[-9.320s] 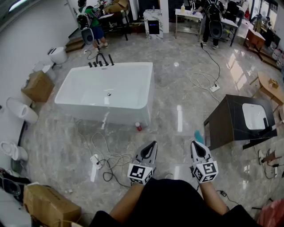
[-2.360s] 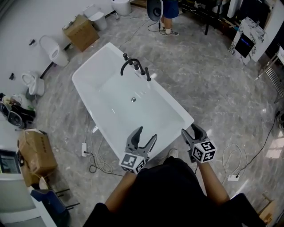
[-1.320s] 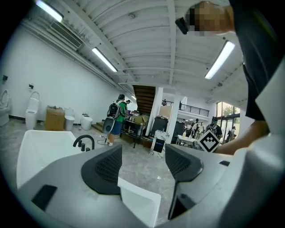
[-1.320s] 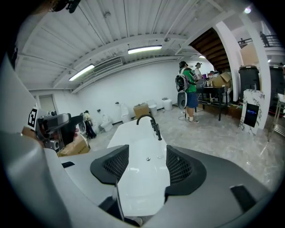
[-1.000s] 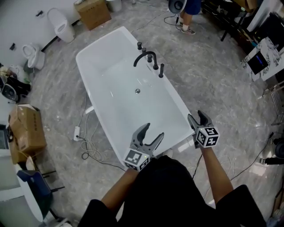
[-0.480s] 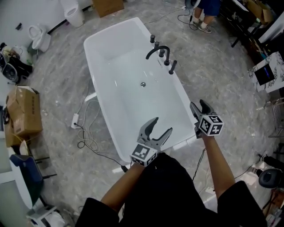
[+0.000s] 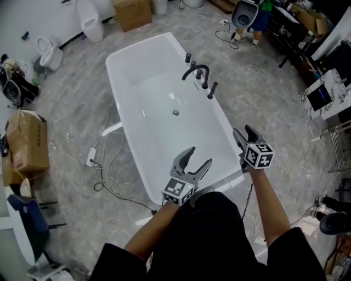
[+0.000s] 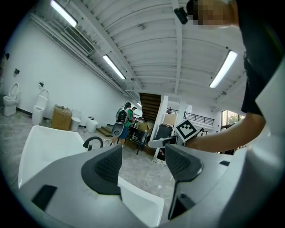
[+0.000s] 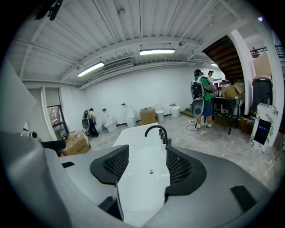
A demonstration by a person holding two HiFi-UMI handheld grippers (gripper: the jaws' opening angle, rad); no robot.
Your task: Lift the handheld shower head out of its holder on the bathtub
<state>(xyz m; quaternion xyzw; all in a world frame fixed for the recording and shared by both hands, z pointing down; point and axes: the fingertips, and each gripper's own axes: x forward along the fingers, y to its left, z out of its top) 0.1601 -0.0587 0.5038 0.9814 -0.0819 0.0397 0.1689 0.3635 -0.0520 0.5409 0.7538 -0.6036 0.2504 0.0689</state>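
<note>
A white bathtub (image 7: 137, 82) stands lengthwise ahead of me on the marble floor. On its right rim sits a row of black fittings: a curved spout (image 7: 196, 70) and, nearest me, an upright black hand shower (image 7: 212, 89) in its holder. My left gripper (image 7: 197, 157) hangs open over the tub's near end, holding nothing. Just off the near right corner, my right gripper (image 7: 244, 131) is also open and empty. In the right gripper view the gripper (image 9: 144, 167) frames the tub (image 9: 138, 138), spout (image 9: 155, 129) and hand shower (image 9: 169, 141) far ahead. The left gripper (image 8: 143, 160) shows its jaws apart.
Cables and a power strip (image 7: 104, 164) lie on the floor left of the tub. Cardboard boxes (image 7: 24, 145) and toilets (image 7: 88, 22) line the left wall. A person (image 7: 251, 13) stands beyond the tub's far end. A dark rack (image 7: 329, 88) is at the right.
I have come up from across the room to the tub's near end; the tub now lies lengthwise just ahead. Both grippers stayed open and empty and now hang at its near edge.
</note>
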